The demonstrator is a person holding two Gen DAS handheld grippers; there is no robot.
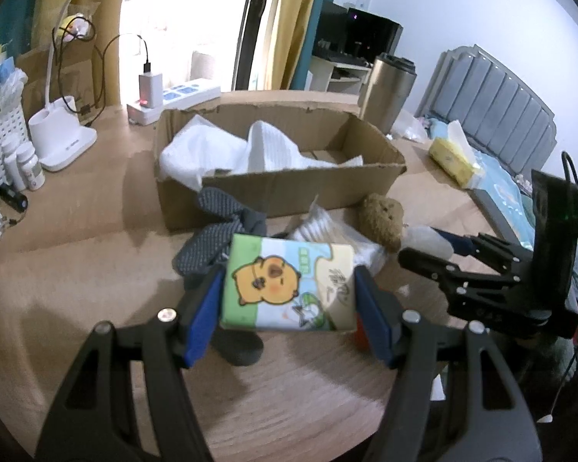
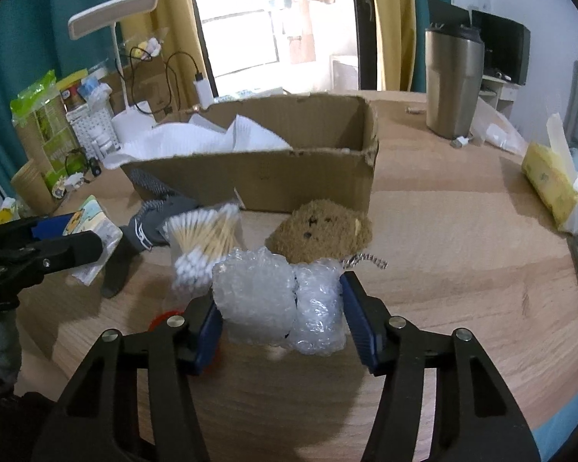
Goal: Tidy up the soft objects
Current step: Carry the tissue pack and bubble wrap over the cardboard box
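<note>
Cardboard dominates the desk: an open brown cardboard box (image 1: 281, 161), w/ crumpled white foam sheets (image 1: 227, 150) inside, sits at centre. In front of it, the left gripper (image 1: 289, 288) clamps a soft tissue pack printed w/ a yellow cartoon animal (image 1: 289, 283) between its blue pads, raised above the wooden tabletop (image 1: 96, 269). The right gripper (image 2: 281, 308) squeezes a wad of clear bubble wrap (image 2: 279, 300), also near the box front. Between grippers & box lie a grey knit sock (image 1: 215, 235), a clear bag of cotton swabs (image 2: 204, 235) & a brown plush bear (image 2: 320, 231). A steel tumbler (image 2: 452, 84) stands to the right, beyond the box, & a yellow tissue pack (image 2: 555, 184) lies far right.
</note>
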